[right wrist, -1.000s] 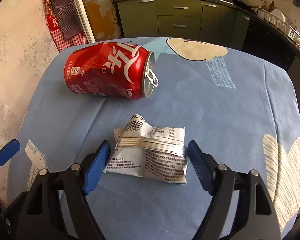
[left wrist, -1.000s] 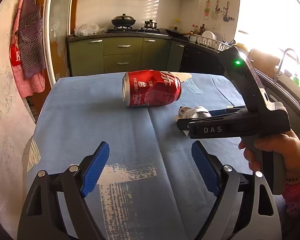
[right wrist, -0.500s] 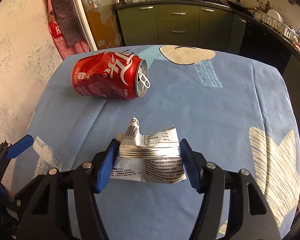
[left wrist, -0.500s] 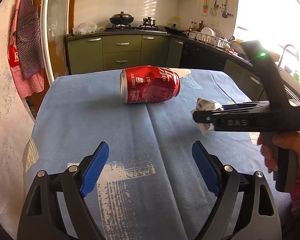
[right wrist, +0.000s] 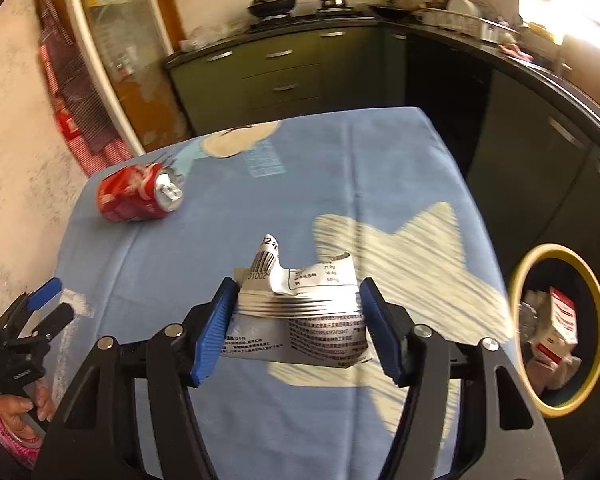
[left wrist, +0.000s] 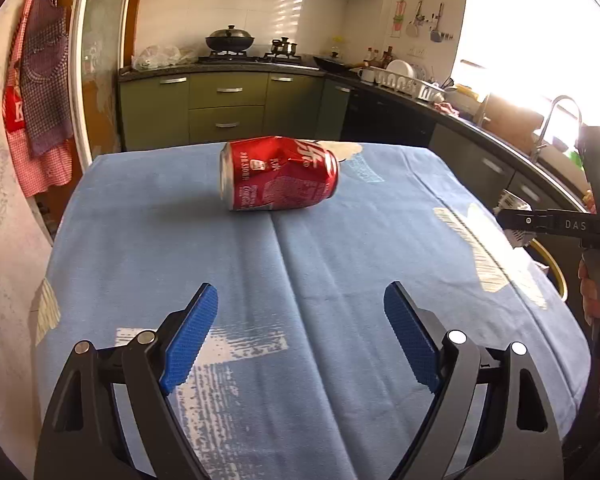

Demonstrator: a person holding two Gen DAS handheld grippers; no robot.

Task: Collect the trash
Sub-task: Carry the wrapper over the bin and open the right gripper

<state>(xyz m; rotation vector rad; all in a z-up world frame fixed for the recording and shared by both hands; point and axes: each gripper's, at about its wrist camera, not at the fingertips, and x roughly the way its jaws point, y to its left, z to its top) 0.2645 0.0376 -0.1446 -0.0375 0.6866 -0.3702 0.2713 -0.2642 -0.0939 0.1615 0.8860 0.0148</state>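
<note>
Wrapper (right wrist: 296, 316) pinched in right gripper (right wrist: 298, 328), seemingly off the tablecloth (right wrist: 380, 168).

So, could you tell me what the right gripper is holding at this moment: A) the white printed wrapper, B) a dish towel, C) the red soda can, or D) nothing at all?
A: the right gripper is shut on the white printed wrapper, held above the blue tablecloth, while the red soda can lies there untouched.

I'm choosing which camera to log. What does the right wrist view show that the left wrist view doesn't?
Only the right wrist view shows the yellow-rimmed bin with trash inside, beside the table, and the wrapper's printed face, pinched in the right tongs. Only the left shows the open, empty left tongs head-on. Both show the red can lying on the blue tablecloth.
</note>
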